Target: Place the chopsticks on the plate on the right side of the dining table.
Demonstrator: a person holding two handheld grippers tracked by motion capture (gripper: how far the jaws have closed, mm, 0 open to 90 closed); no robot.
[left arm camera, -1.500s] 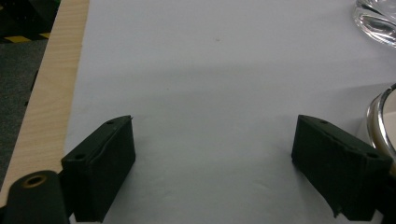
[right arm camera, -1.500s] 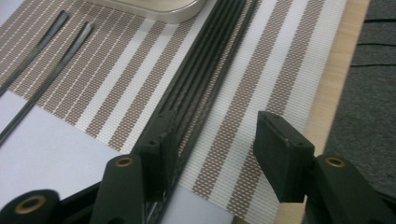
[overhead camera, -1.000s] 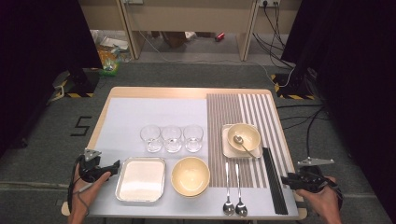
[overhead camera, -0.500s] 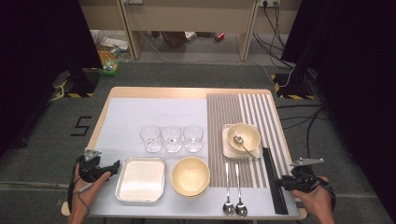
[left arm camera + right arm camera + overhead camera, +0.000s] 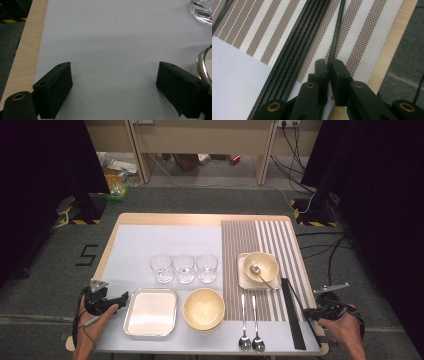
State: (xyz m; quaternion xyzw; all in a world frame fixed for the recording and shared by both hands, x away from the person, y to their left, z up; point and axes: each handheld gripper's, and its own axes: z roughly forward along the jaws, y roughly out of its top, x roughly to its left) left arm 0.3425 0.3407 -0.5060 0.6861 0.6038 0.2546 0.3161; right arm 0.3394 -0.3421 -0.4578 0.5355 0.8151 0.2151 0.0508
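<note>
A: Figure note, right side. I am watching the right gripper (image 5: 328,65) in its own view: its jaws have just been closing and are now standing almost together, with one black chopstick (image 5: 335,42) running up from the narrow gap between the pads. They are pinching it near its lower end.

B: Where is that stick lying?

A: It is lying on the striped placemat (image 5: 367,37), just apart from the bundle of black chopsticks (image 5: 297,52) beside it, near the wooden table edge (image 5: 387,57). In the high view the right gripper (image 5: 311,312) is sitting at the near right corner of the table, next to the chopsticks (image 5: 291,312).

B: And the other claw?

A: I am seeing the left gripper (image 5: 115,80) with its jaws standing wide apart and nothing between them, resting over the pale mat (image 5: 112,37). The rim of the metal tray (image 5: 201,65) is showing just beside its right-hand jaw. In the high view the left gripper (image 5: 120,298) is pointing at the tray (image 5: 150,332) from the near left corner.
</note>
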